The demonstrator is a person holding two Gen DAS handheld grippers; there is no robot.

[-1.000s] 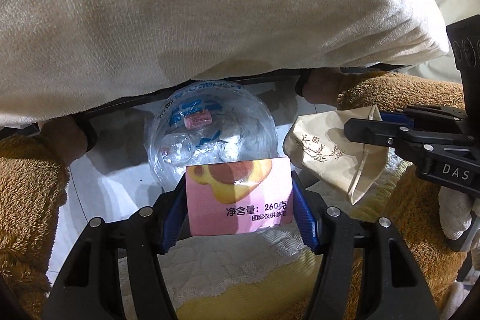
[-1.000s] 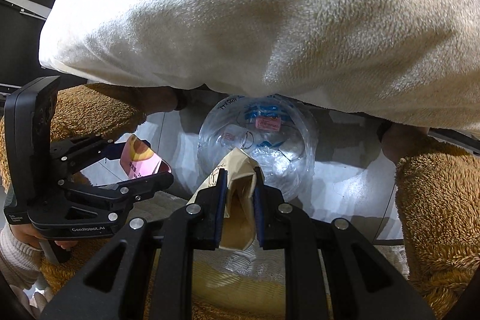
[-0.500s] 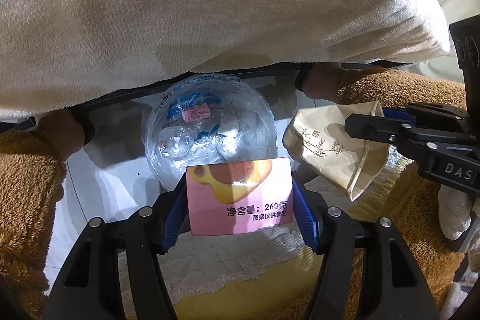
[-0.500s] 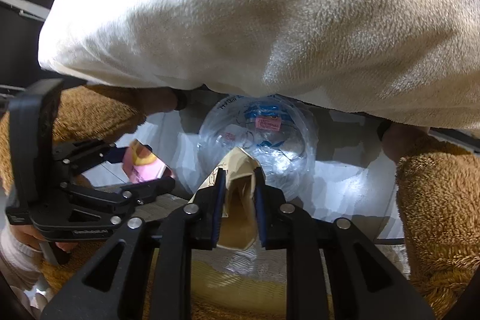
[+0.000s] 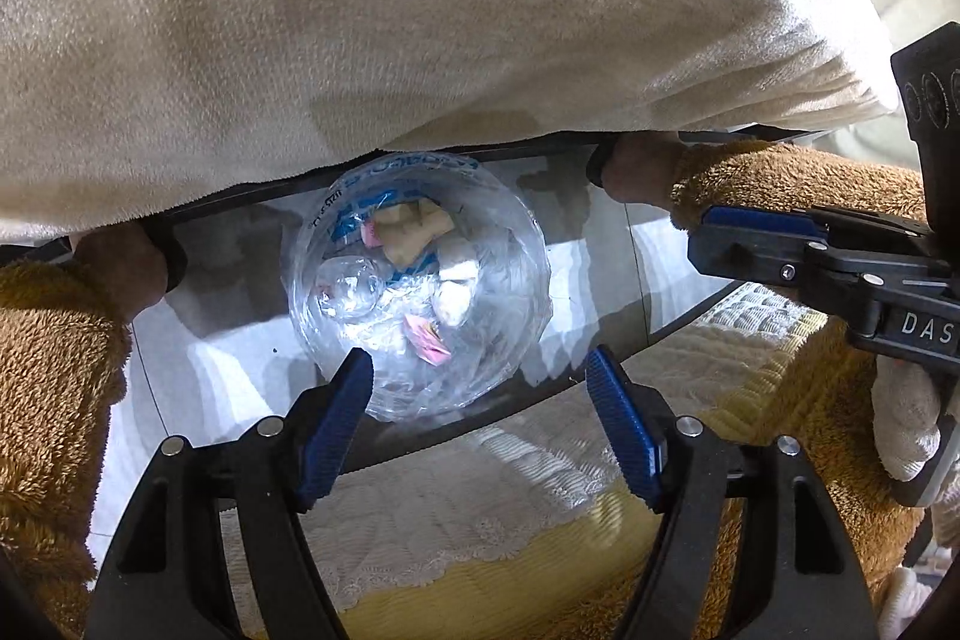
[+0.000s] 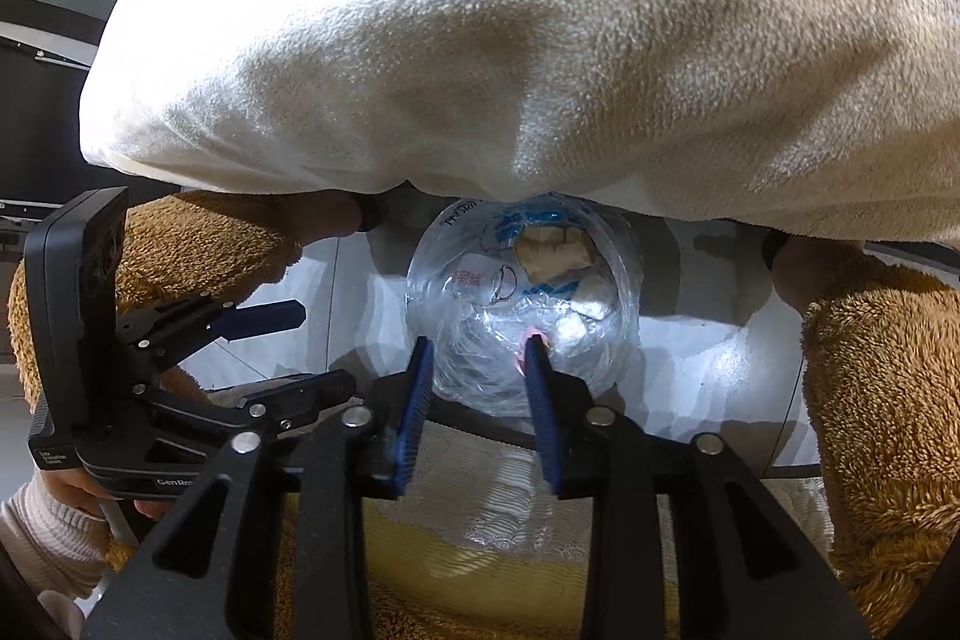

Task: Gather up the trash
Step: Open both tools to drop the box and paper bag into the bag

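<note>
Looking down thru your left wrist cam, your left claw [image 5: 477,388] has its blue pads [image 5: 336,424] apart w/ nothing between them; the jaws have just been opening. Below sits the clear trash bag [image 5: 414,292], mouth up, on the white floor [image 5: 198,358]. Inside it: a pink wrapper [image 5: 427,345], a beige paper bag [image 5: 414,235] crumpled near the far side, plus white scraps. A cream blanket [image 5: 390,10] overhangs the bag's far edge. Your right claw [image 5: 744,244] reaches in from the right, near the bag but not touching. Bed edge w/ lace-trimmed cover [image 5: 456,508] is under your claw.

Right wrist cam: your right claw [image 6: 477,349] is partly apart, empty, jaws just been opening; tips hang over the trash bag [image 6: 522,304]. Beige paper bag [image 6: 555,250] lies inside, pink wrapper [image 6: 536,338] just past the right pad. Left claw [image 6: 282,346] is at left, apart, empty. Brown fleece sleeves [image 6: 882,376] on both sides.
</note>
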